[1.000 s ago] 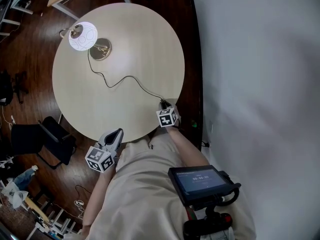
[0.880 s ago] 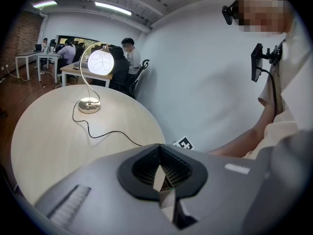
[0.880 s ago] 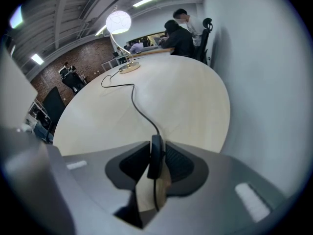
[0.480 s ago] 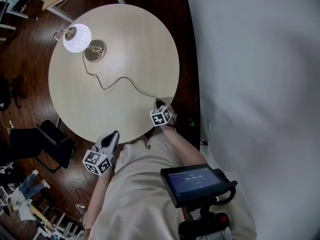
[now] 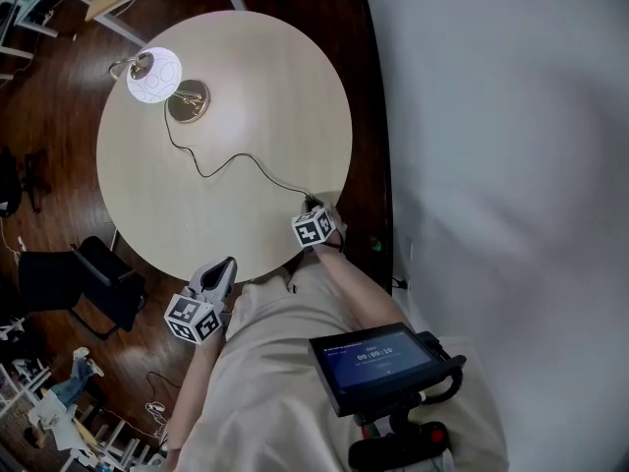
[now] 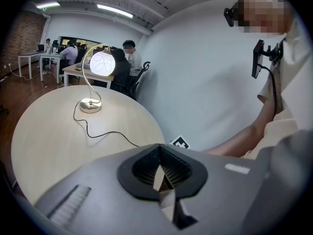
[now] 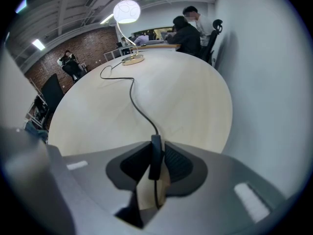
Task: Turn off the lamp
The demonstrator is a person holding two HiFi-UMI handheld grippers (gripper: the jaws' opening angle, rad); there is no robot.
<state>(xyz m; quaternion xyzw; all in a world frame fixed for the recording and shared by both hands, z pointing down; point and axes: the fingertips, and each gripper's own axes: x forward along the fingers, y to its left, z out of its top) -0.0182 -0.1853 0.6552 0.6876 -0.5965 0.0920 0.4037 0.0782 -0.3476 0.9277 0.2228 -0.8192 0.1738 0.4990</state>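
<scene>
One lamp [image 5: 154,77], globe shade glowing, is sitting at the far left edge of the round table [image 5: 275,77]; we're seeing it lit in both gripper views too. Its brass-coloured base [image 5: 187,100] is resting on the tabletop just beside the globe. Black cord [image 5: 231,157] is running from the base in loose waves across the table toward the near right edge, lying flat on the wood.

Inline switch [image 7: 155,153] on that cord is sitting between the jaws of our right gripper [image 5: 313,209], which is pointing steeply down at the table's near right rim. We're pinching the switch: the jaws have just been closing and the ribbed pads [image 7: 178,164] are pressing on its two sides (the cord is carrying on down past the pads and out of sight).

Our left gripper [image 5: 226,265] is hanging at the near edge of the table, well apart from cord and lamp, jaws pressed together with nothing between them.

Beyond the table: a black chair [image 5: 93,268] is standing on the dark wood floor [image 5: 59,165] at the near left, people [image 6: 124,58] are sitting at a desk [image 6: 78,68] behind the lamp, and a small screen [image 5: 378,359] is hanging at our chest.
</scene>
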